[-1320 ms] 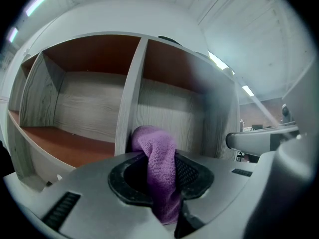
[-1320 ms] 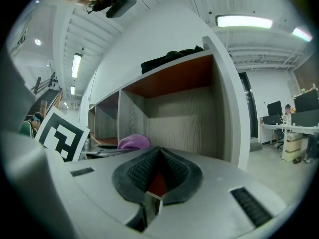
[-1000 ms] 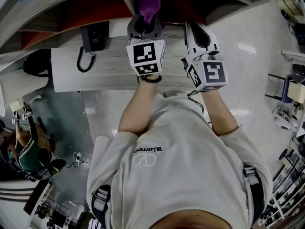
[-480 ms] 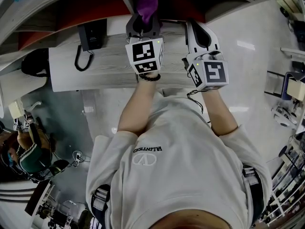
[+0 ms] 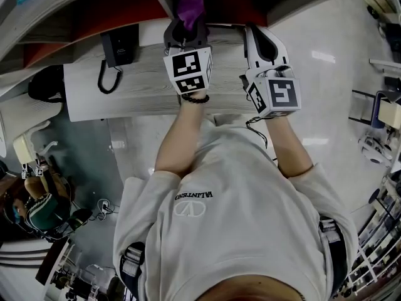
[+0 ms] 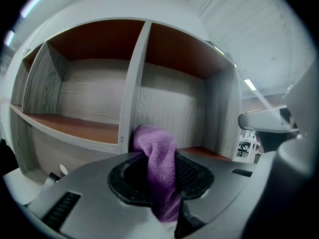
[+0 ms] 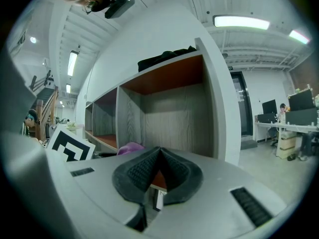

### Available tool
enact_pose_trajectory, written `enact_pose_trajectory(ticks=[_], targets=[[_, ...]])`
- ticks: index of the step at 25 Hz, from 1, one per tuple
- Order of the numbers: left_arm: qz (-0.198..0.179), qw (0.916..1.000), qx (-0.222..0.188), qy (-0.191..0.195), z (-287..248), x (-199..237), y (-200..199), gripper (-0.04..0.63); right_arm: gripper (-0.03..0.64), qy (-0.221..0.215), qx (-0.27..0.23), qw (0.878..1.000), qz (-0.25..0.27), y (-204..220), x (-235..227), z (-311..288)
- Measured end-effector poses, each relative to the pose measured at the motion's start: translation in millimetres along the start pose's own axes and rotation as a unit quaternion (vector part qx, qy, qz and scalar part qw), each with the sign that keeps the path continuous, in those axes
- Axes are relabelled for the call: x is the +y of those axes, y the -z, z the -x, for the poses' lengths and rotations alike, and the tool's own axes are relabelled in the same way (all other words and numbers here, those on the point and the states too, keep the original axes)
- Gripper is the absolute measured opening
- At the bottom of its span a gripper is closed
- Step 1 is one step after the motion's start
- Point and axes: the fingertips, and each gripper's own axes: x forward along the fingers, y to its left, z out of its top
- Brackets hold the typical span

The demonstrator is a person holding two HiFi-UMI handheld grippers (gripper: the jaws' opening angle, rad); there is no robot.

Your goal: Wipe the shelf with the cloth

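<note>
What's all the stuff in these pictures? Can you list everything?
cloth: 1, purple, pinched in the left gripper, in front of the shelf divider
shelf: 1, grey wood with reddish boards, ahead of both grippers
top: 1, pale grey wood, below the grippers
phone: 1, black with a cord, on the top, left of the grippers
dark bundle: 1, black, on top of the shelf
other person: 1, low left in the head view
left gripper: 1, grey, shut on the cloth
right gripper: 1, grey, shut, empty, beside the left one
bracelet: 1, black, on the left wrist
shirt: 1, white, on the person
</note>
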Motion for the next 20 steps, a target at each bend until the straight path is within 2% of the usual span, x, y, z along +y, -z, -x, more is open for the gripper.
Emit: enact_pose_trajectory(ticks=[20], targets=[[-0.017,0.9998,0.012,0.004,-4,3,20,0.091,-0.002,0.011,0.004,1.000,-0.002,9,-3,9]])
